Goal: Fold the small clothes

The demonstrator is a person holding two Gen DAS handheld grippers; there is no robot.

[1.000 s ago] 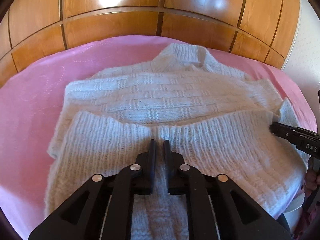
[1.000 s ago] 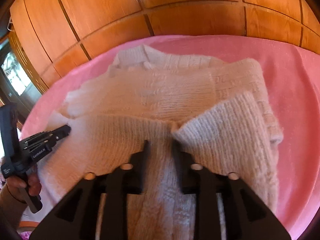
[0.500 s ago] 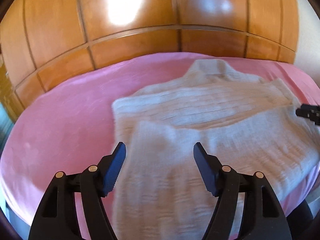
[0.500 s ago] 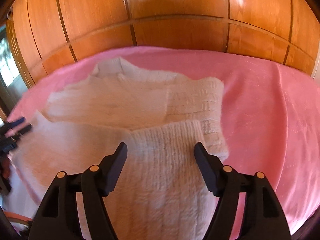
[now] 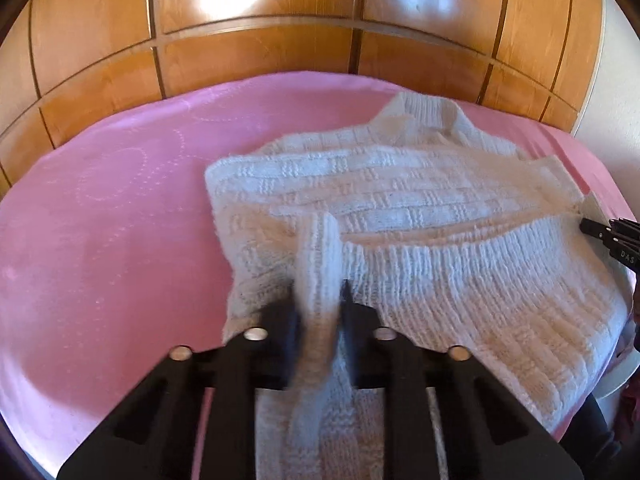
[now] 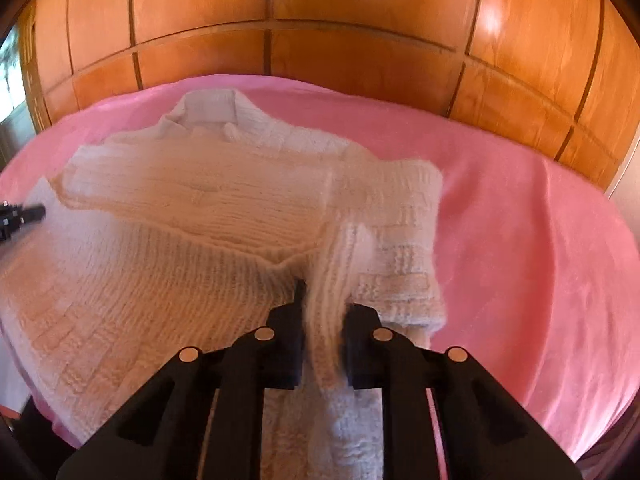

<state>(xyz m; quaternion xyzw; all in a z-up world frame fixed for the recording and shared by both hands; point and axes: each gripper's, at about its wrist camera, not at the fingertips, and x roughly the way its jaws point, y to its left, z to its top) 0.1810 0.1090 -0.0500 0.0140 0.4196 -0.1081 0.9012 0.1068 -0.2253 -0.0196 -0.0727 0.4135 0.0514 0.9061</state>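
Letters "DAS" show on the right gripper beside the white knit sweater. Angled downward, it and the left gripper are closing, each pinching a ribbed-hem fold. The sweater lies on the pink bedspread.

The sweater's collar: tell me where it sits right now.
The collar lies at the sweater's far end on the pink cover, nearest the wooden panelled wall; upper right in the left wrist view, upper left in the right wrist view.

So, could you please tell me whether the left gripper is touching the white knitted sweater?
Touching. The left wrist view shows the left gripper with its jaws closing on a raised ribbed fold of the white knitted sweater, knit bunched between them.
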